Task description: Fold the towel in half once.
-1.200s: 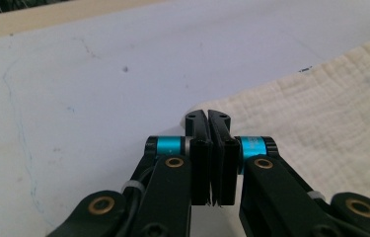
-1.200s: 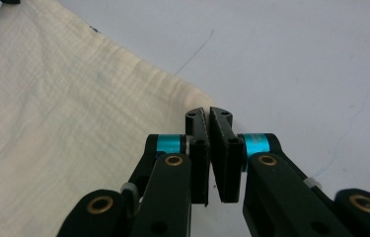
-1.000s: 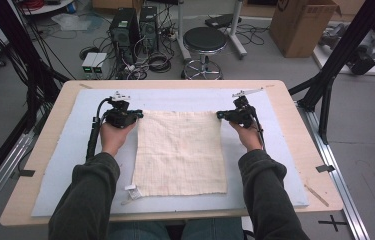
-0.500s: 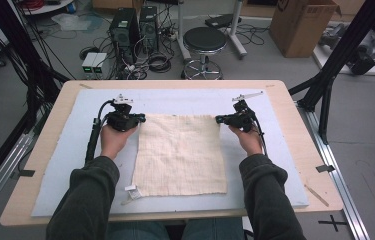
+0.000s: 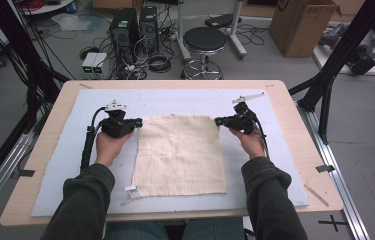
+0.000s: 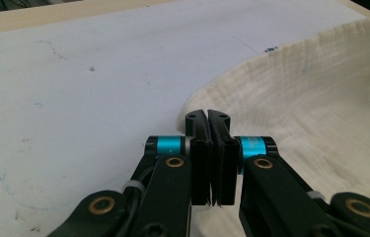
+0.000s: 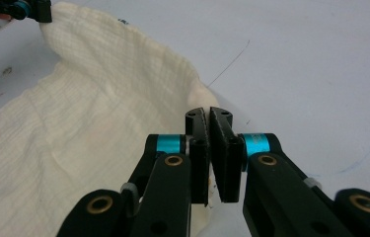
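The cream cloth (image 5: pixel 181 155) is spread on the tabletop's pale mat (image 5: pixel 275 150). Its far corners are pinched in the closed jaws of the left gripper (image 5: pixel 138 121) and right gripper (image 5: pixel 218 120); a tag (image 5: pixel 132 190) lies beside its near left corner.

From my station, the high view looked forward and down from above the person's side, taking in the whole table (image 5: pixel 50 150) with floor clutter across the top of the frame. The left gripper view sat low and close behind its own black jaws, facing along them over the white mat (image 6: pixel 74 74). The right gripper view rode the same way. All three shared the cream cloth (image 5: pixel 182 155): right half of the left gripper view (image 6: pixel 320 98), left half of the right one (image 7: pixel 74 123).
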`<move>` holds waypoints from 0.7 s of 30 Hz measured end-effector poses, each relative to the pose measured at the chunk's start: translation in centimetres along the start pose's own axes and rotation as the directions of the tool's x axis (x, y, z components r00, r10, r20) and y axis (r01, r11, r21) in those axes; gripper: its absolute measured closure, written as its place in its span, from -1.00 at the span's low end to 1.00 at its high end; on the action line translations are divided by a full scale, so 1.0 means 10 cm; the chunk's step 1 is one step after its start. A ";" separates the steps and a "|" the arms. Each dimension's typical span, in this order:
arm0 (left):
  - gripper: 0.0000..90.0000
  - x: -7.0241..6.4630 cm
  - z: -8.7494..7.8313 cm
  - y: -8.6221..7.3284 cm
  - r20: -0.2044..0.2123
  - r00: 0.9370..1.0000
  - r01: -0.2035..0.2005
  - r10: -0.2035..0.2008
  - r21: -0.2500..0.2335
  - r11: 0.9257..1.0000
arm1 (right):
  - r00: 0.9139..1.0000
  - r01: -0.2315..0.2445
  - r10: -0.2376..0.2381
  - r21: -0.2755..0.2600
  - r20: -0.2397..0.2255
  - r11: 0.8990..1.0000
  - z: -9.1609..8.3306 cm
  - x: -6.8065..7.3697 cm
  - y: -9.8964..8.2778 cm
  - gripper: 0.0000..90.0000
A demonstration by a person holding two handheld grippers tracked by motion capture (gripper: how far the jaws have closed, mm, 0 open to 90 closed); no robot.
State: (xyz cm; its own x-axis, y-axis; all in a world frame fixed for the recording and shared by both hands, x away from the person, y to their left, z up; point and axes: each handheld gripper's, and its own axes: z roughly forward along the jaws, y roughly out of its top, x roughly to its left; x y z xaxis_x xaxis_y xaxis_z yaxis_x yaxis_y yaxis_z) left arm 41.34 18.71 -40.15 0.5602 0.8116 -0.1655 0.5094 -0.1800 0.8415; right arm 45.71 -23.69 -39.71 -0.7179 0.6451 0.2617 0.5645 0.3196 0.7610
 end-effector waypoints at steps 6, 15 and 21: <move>0.95 -0.03 -0.06 -0.03 0.017 1.000 -0.012 0.012 -0.005 1.000 | 1.000 0.006 -0.007 -0.015 -0.013 1.000 -0.06 0.02 -0.05 0.92; 0.95 -0.08 -0.14 -0.07 0.037 0.999 -0.032 0.032 -0.005 0.999 | 0.999 0.029 -0.030 -0.021 -0.035 0.999 -0.14 0.11 -0.05 0.92; 0.95 -0.07 -0.21 -0.12 0.054 0.998 -0.026 0.027 -0.010 1.000 | 0.998 0.039 -0.039 -0.013 -0.043 0.999 -0.18 0.14 -0.07 0.92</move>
State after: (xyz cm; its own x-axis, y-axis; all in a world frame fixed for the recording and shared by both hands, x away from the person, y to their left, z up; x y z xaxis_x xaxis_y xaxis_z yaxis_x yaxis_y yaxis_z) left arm 38.99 19.47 -39.94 0.6081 0.7754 -0.1702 0.4878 -0.1958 0.8507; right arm 43.60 -24.28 -38.81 -0.7565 0.6014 0.2572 0.5310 0.3352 0.7782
